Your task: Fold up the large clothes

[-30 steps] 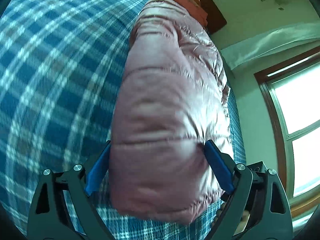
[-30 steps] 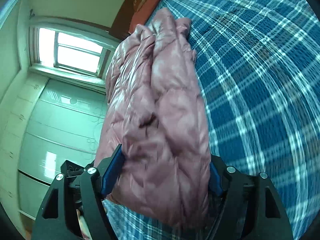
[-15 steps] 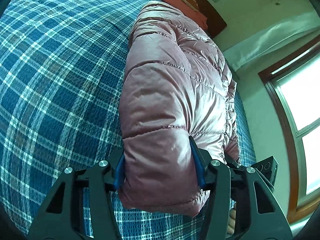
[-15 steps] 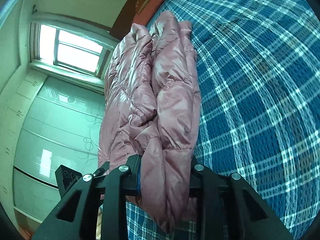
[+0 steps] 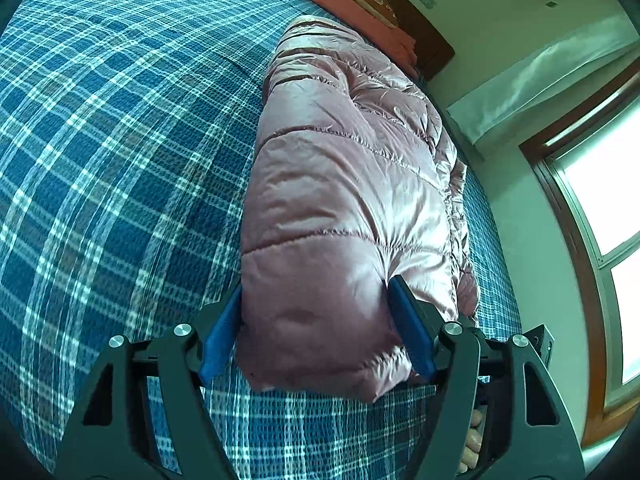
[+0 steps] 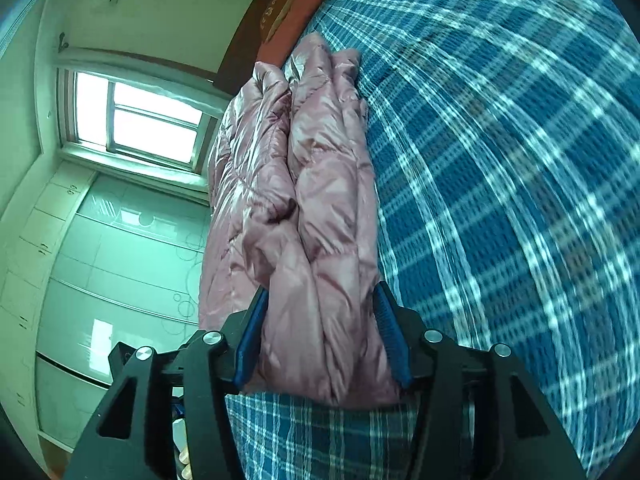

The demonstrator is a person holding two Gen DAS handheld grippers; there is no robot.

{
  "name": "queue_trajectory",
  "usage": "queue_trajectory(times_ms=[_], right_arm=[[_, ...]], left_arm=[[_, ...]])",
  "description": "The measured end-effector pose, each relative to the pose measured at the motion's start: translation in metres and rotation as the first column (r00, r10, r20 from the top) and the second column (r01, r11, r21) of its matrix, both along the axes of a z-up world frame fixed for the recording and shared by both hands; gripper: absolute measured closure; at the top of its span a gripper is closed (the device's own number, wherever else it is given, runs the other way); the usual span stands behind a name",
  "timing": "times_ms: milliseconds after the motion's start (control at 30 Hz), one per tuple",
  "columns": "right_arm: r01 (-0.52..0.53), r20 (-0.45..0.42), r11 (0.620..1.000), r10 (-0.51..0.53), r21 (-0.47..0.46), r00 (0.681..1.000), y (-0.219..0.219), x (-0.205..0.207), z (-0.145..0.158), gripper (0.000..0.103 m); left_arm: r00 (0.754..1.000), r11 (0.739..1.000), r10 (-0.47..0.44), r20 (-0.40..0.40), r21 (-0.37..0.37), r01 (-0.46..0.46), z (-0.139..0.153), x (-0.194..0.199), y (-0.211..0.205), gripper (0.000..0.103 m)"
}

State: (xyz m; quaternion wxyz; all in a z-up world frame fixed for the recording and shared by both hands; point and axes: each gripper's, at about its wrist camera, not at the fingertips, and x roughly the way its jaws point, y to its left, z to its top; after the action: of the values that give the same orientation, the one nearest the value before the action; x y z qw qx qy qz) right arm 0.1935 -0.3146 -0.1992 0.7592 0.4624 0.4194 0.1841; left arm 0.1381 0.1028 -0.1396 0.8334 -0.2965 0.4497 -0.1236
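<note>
**Both grippers clamped on the near end of a pink puffer jacket**

The pink quilted jacket (image 5: 352,184) lies lengthwise on the bed, stretched from the near edge toward the far end, over a blue and white plaid bedspread (image 5: 120,160). It looks already doubled along its length — in the right wrist view the jacket (image 6: 320,208) shows two padded layers side by side with a crease running between them.

The left gripper (image 5: 316,328) has its jaws partly closed, the blue pads (image 5: 408,332) pressing into either side of the jacket's near end. The padded fabric bulges between them and a flap of hem hangs out below the fingers. The right gripper (image 6: 320,336) grips in much the same way: jaws drawn in to a middling width, blue pads (image 6: 390,336) squeezing the bunched layers at the near end, with the fabric puckered where they bite.

At the far end of the bed a reddish pillow (image 5: 352,8) sits against a dark wooden headboard (image 5: 424,40), just past the jacket's far end. To the right in the left wrist view there is a bright window (image 5: 600,208) with a brown frame; the right wrist view shows a window (image 6: 136,120) on its left and, below it, pale wardrobe doors (image 6: 100,272). A few of the person's fingertips (image 5: 472,440) peek out low beside the left gripper's frame.
</note>
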Motion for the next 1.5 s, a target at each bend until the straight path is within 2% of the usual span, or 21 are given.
queue_trajectory(times_ms=[100,167,267,633,867,1133,1233,1333,1500], right_arm=[[0.000,0.007,1.000,0.000,-0.001,1.000,0.003,-0.007,0.000,0.052],[-0.003,0.005,1.000,0.003,-0.008,1.000,0.005,-0.008,0.001,0.057],[0.003,-0.002,1.000,-0.003,0.004,1.000,0.005,-0.009,0.001,0.058],[0.034,-0.010,0.999,-0.034,0.009,0.999,-0.010,-0.032,0.004,0.058],[0.040,-0.011,0.998,-0.040,-0.045,0.999,-0.023,-0.058,0.006,0.057],[0.042,-0.014,0.992,-0.044,-0.122,0.999,-0.026,-0.102,0.017,0.056],[0.043,-0.018,0.982,-0.047,-0.182,0.999,-0.025,-0.124,0.025,0.056],[0.044,-0.010,0.965,-0.048,-0.259,0.999,-0.018,-0.142,0.034,0.043],[0.043,0.020,0.910,-0.038,-0.412,0.999,0.005,-0.173,0.058,0.042]], left_arm=[[1.000,1.000,0.006,-0.006,-0.005,-0.006,-0.002,-0.003,0.002,0.033],[1.000,1.000,0.008,-0.011,-0.005,-0.009,-0.003,-0.004,0.003,0.033],[1.000,1.000,0.012,-0.010,-0.002,-0.012,-0.004,-0.006,0.005,0.033],[0.999,0.995,0.014,0.029,0.102,-0.017,0.009,-0.021,0.002,0.033],[0.999,0.980,0.016,0.051,0.199,-0.026,0.017,-0.032,-0.002,0.031],[0.997,0.938,0.006,0.077,0.344,-0.033,0.026,-0.053,-0.009,0.027],[0.996,0.923,0.010,0.088,0.382,-0.043,0.030,-0.064,-0.009,0.026],[0.994,0.898,0.024,0.102,0.434,-0.066,0.034,-0.075,-0.009,0.021],[0.987,0.852,0.048,0.153,0.510,-0.120,0.043,-0.099,-0.010,0.012]])
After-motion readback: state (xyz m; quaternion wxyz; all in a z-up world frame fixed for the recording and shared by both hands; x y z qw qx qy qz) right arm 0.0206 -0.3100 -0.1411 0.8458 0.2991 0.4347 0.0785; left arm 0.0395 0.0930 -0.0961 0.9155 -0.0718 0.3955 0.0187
